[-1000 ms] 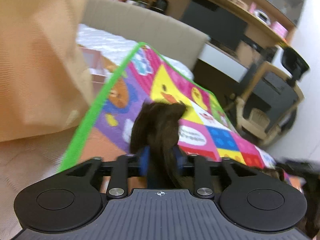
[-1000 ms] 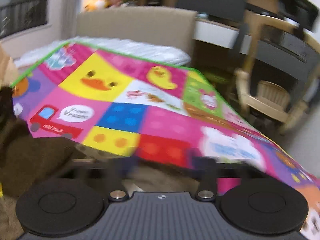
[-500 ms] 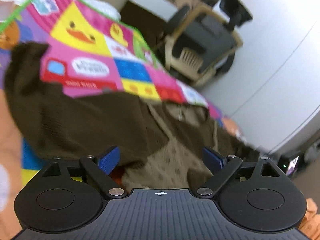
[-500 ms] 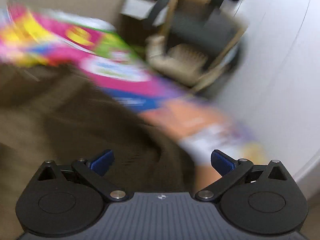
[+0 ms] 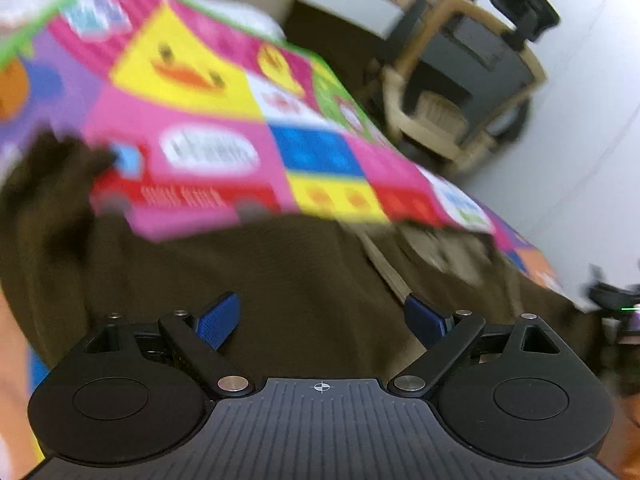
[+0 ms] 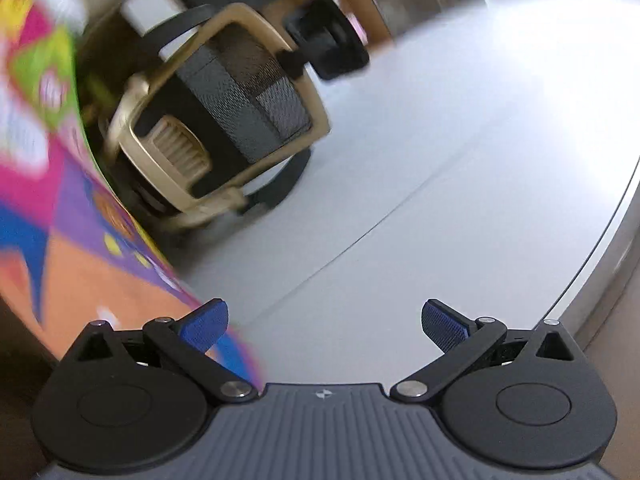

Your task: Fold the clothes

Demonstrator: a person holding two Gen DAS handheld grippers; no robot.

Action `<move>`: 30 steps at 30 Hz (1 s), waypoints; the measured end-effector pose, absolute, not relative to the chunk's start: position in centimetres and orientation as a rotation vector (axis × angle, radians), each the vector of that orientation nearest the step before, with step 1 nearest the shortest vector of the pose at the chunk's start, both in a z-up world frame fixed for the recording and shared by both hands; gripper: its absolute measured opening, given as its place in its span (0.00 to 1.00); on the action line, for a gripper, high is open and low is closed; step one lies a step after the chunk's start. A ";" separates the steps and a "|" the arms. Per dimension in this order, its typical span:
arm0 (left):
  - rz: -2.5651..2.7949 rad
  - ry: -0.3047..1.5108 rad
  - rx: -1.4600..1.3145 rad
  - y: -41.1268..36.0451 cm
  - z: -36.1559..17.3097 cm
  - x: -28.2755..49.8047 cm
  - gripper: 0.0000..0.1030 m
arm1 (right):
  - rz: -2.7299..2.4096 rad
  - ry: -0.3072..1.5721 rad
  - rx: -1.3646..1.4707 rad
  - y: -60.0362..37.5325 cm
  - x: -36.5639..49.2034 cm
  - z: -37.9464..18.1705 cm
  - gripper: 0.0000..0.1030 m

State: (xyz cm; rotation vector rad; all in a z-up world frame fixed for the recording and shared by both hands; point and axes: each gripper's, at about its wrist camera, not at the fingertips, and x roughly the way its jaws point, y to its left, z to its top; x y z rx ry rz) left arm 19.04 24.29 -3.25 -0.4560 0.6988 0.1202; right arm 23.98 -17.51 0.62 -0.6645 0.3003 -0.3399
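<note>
From the left wrist camera, the left gripper [image 5: 322,316] hangs just above a dark brown knitted garment [image 5: 248,276] with its blue-padded fingers [image 5: 219,320] spread wide and nothing between them; it holds no cloth. The garment lies spread across the near part of a bright patchwork play mat [image 5: 224,136], its lighter tan inner face with a strip of trim [image 5: 394,276] showing to the right, which suggests it is a cardigan or jacket lying open, though blur leaves the cut uncertain. One dark corner [image 5: 56,160] reaches out to the left over the mat's truck panel. The flat mat serves as the folding surface, so the garment seems laid out there to be smoothed and folded, and the spread fingers look ready for a fresh hold on an edge. Beyond the mat stands a tan-framed office chair [image 5: 460,92] by a pale wall. At the far right edge a small dark device with a green light is too blurred to identify. From the right wrist camera, the right gripper [image 6: 324,326] is likewise wide apart and empty, aimed off the mat's edge [image 6: 100,280] toward bare grey floor [image 6: 420,200] and the same chair [image 6: 224,120]. Only a dark sliver at the lower left may be the garment; I cannot tell. Pointing away, this gripper is probably between holds.
</note>
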 end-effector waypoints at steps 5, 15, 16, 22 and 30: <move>0.072 0.681 -0.513 25.1 -2.0 16.5 0.91 | 0.067 0.591 -0.096 -20.6 19.1 2.6 1.00; -0.130 0.739 -0.508 22.0 -2.5 12.8 0.93 | 0.223 0.835 0.142 -20.3 16.1 -1.8 1.00; -0.127 0.742 -0.528 22.1 -2.7 12.7 0.93 | 0.209 0.841 0.135 -20.0 15.9 -1.9 1.00; -0.123 0.757 -0.548 21.9 -3.4 11.4 0.93 | 0.202 0.813 -0.082 -17.0 14.7 -2.8 1.00; -0.301 0.768 -0.126 14.6 -0.5 4.4 0.95 | 0.328 0.653 -0.149 -17.3 6.2 1.1 1.00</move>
